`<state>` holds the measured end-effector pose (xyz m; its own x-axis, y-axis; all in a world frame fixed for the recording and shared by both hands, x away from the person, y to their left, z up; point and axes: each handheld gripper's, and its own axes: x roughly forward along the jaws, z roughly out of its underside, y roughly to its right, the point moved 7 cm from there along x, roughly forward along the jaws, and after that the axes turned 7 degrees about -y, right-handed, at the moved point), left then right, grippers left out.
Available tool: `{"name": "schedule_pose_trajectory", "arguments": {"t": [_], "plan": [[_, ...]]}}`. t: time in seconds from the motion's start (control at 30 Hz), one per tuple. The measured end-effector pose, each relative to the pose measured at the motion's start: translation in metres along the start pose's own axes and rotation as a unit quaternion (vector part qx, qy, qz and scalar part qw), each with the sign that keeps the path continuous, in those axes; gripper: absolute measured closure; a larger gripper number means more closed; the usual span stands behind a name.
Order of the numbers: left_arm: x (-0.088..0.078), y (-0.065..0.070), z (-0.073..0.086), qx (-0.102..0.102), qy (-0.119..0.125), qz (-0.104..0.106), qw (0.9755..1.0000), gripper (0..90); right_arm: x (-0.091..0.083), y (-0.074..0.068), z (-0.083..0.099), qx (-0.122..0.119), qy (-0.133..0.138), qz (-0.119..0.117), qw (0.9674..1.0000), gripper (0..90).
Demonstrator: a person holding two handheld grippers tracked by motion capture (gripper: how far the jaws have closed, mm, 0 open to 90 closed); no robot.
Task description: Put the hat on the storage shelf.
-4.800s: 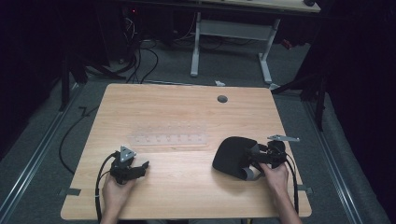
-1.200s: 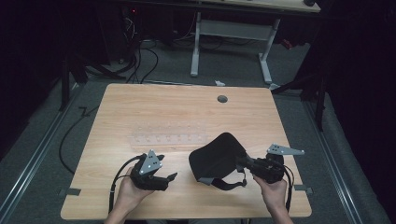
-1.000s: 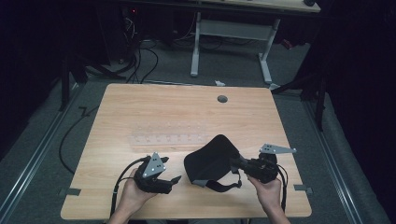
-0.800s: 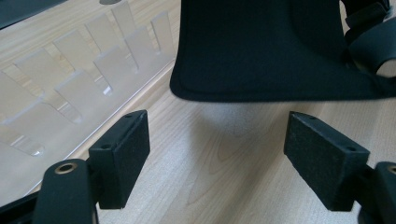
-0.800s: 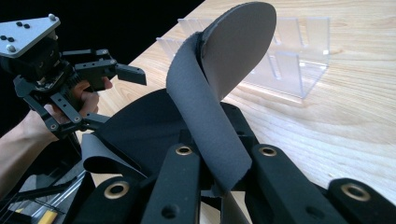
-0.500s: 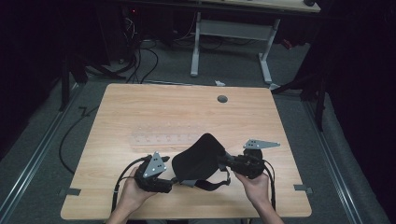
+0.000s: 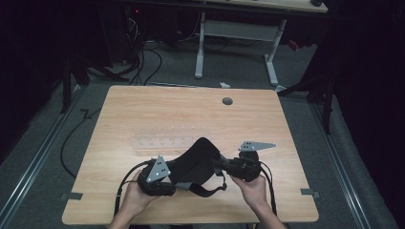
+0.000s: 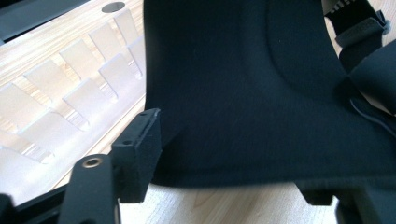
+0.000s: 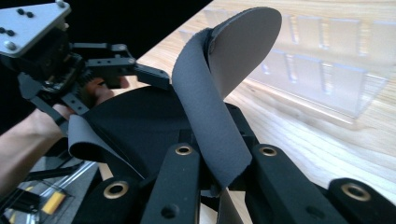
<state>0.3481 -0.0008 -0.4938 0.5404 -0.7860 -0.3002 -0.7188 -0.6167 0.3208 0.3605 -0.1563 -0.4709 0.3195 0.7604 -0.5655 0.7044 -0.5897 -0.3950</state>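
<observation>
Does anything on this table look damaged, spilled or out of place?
Nothing stands out. The black pad is bent only because the right gripper pinches its edge; the clear rack lies flat.

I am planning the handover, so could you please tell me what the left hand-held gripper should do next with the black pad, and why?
Probably finish closing: the black neoprene pad lies between its jaws, which have been closing but aren't pressing yet.

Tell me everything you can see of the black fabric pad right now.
The black fabric pad looks like soft, foam-backed cloth, black outside and grey inside, with dark straps hanging from it. It is held above the wooden table, curled upward. The right gripper is shut on one edge; the left gripper, whose jaws have just been closing, straddles the opposite edge, not visibly pressing.
</observation>
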Motion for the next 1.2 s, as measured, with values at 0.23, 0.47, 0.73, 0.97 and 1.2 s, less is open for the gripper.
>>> {"name": "schedule_pose_trajectory", "arguments": {"t": [0.23, 0.47, 0.73, 0.97, 1.2], "plan": [[-0.001, -0.001, -0.002, 0.007, -0.003, -0.005, 1.0, 42.3, 0.007, -0.006, -0.003, -0.003, 0.0, -0.012, 0.9999, 85.4], [-0.006, -0.006, -0.003, 0.001, -0.014, 0.011, 0.9998, 59.5, 0.009, -0.008, -0.002, -0.007, 0.0, -0.015, 0.9999, 83.0], [-0.011, -0.001, -0.003, 0.011, -0.026, 0.032, 0.9991, 72.3, 0.011, -0.004, -0.001, -0.004, -0.003, -0.017, 0.9998, 79.8], [-0.012, 0.01, 0.0, 0.021, -0.031, 0.062, 0.9974, 83.2, 0.012, 0.003, -0.002, -0.002, 0.003, 0.008, 1.0, 73.1], [-0.01, 0.015, 0.001, 0.009, -0.042, 0.074, 0.9963, 86.4, 0.007, 0.015, -0.004, 0.01, 0.023, 0.031, 0.9992, 62.4]]}}
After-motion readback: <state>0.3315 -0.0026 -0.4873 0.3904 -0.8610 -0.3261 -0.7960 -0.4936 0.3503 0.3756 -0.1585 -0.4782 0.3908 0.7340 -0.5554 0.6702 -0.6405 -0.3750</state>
